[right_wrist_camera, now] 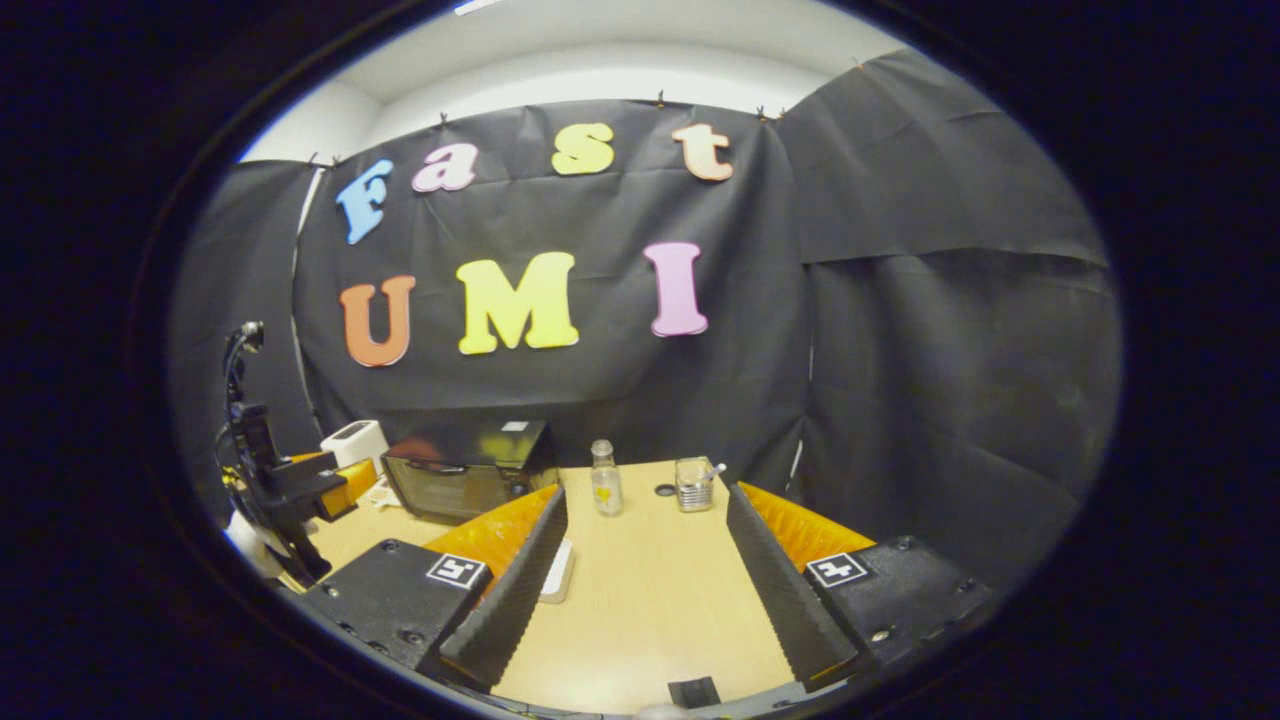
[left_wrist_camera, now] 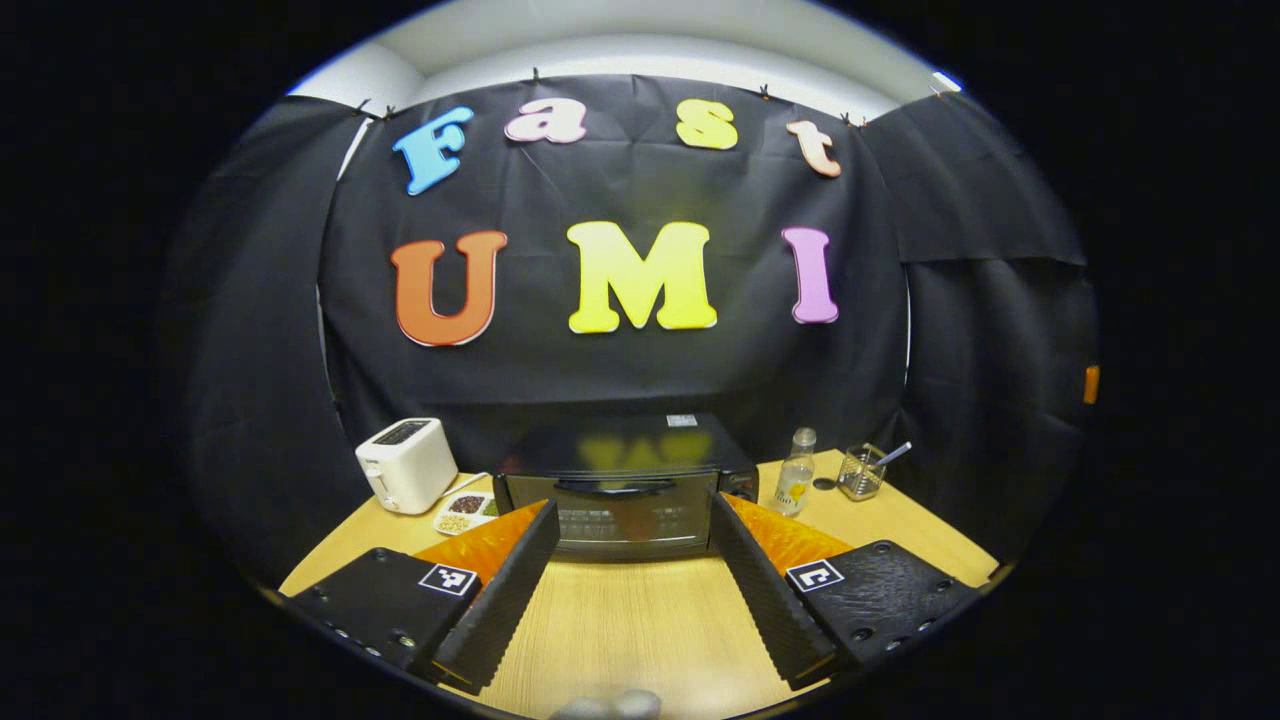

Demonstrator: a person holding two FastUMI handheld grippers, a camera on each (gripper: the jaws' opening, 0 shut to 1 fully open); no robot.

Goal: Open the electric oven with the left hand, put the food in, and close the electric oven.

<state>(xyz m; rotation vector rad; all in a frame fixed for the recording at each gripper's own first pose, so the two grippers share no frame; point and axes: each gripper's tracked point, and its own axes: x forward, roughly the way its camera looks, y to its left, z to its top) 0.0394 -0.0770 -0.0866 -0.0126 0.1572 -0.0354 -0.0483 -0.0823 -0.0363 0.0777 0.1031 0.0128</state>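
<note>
Pale wood table (left_wrist_camera: 620, 620) carries everything. Black electric oven (left_wrist_camera: 625, 485) sits at the table's back edge, center, door shut w/ handle across the top of the glass. L gripper (left_wrist_camera: 632, 590) is held level over the table's front part, aimed straight at the oven door, jaws wide apart, nothing between them. R gripper (right_wrist_camera: 645, 590) hovers toward the table's right side, jaws also apart & empty; in the right gripper view the oven (right_wrist_camera: 470, 470) lies off to its left, and the L gripper (right_wrist_camera: 285, 490) shows near the table's left edge. White toaster (left_wrist_camera: 405, 463) stands left of the oven, small snack tray (left_wrist_camera: 465, 511) just beside it. Clear bottle (left_wrist_camera: 795, 472) and wire holder (left_wrist_camera: 861, 472) stand right of the oven. A flat pale item (right_wrist_camera: 557, 570) lies by the R gripper's left finger; can't tell what.
</note>
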